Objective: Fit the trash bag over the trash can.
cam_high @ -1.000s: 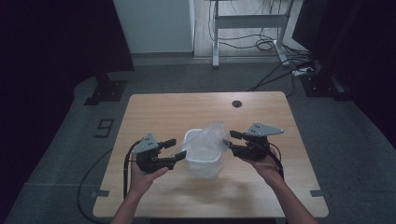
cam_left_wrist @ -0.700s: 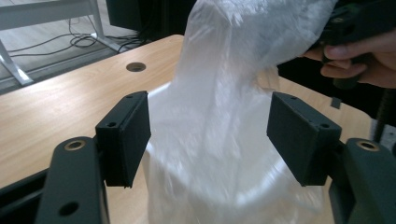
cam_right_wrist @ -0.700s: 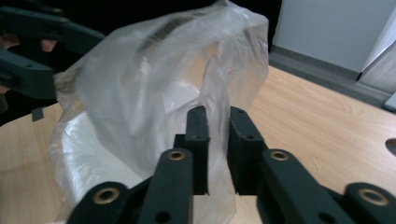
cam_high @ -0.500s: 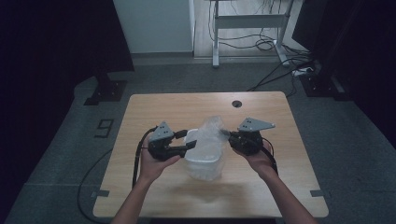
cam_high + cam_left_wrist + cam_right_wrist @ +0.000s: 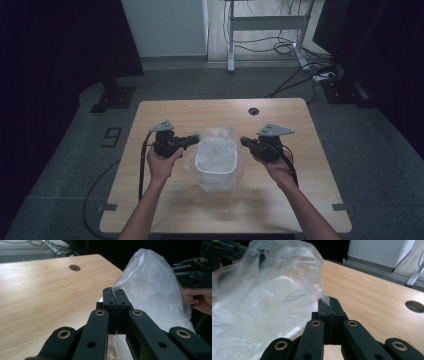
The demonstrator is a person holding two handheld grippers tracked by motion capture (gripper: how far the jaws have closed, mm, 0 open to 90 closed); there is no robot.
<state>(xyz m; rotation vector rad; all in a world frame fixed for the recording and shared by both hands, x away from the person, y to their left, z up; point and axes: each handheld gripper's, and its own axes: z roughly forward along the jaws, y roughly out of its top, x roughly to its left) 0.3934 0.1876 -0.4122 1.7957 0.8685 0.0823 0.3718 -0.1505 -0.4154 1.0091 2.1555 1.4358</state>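
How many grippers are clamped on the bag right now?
2. The left gripper pinches the bag at its left edge, over the white tub; the right gripper pinches its right edge. Both are shut on the film.

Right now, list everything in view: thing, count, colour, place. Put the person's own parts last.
plastic bag: one, clear, middle of the table, draped over the white container, pinched on both sides.
white container: one, white, inside the bag at the table's centre.
table: one, light wood, under everything; a round dark cable hole near its far edge.
desk frame: one, pale grey, on the floor beyond the table, with cables around it.
floor marking: one, a pale "9" on the grey floor left of the table.
left gripper: one, black, at the bag's left side, jaws closed on the film.
right gripper: one, black, at the bag's right side, jaws closed on the film.
forearms: two, entering from the bottom edge.
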